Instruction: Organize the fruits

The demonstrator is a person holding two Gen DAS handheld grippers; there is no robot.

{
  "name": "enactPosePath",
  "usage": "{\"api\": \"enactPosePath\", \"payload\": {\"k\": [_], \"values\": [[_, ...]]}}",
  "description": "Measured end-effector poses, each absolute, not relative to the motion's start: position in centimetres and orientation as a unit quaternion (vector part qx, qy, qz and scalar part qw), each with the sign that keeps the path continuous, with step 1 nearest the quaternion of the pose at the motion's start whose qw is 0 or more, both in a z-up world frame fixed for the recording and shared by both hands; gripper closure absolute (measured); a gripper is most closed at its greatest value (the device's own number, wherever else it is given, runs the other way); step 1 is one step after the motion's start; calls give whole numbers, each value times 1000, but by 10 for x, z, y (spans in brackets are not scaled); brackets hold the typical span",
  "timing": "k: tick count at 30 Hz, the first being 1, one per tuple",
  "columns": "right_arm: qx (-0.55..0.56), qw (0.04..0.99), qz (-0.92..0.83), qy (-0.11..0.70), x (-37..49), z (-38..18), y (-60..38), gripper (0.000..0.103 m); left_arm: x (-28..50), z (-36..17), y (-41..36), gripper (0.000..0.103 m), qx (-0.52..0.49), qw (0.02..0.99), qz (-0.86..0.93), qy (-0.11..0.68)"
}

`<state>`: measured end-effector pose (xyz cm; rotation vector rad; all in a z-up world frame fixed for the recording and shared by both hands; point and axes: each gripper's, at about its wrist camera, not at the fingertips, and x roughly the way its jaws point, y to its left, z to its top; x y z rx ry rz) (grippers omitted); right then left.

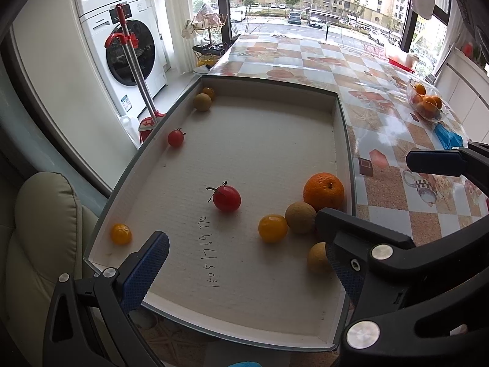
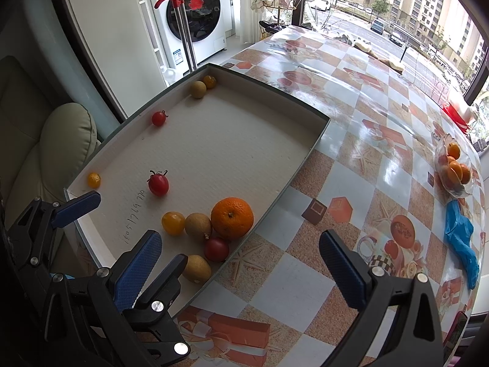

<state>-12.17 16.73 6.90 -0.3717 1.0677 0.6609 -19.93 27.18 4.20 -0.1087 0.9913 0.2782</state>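
Note:
A shallow white tray (image 1: 262,146) (image 2: 220,140) holds scattered fruit. A big orange (image 1: 323,191) (image 2: 232,217), a yellow tomato (image 1: 272,227) (image 2: 173,222), two brown round fruits (image 1: 301,217) (image 2: 197,268) and a red tomato (image 2: 216,249) cluster at its near right corner. Another red tomato (image 1: 226,198) (image 2: 158,184) lies mid-tray. My left gripper (image 1: 244,253) hovers open over the tray's near end, its right finger beside the cluster. Over the tablecloth to the tray's right, my right gripper (image 2: 241,269) is open and holds nothing.
More small fruits lie along the tray's left wall and in its far corner (image 1: 202,102). A glass bowl of oranges (image 2: 455,168) and a blue cloth (image 2: 461,235) sit at the table's right. Left of the table are a cushioned chair (image 1: 39,229), a mop (image 1: 134,67) and a washing machine (image 1: 122,30).

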Motion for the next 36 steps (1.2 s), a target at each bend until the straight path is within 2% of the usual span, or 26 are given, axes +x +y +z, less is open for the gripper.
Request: {"api": "enactPosePath", "payload": {"k": [36], "values": [[-171,793,305,498,-122,67,162,0,-198,44,265,0,-44,868,130,477]]}}
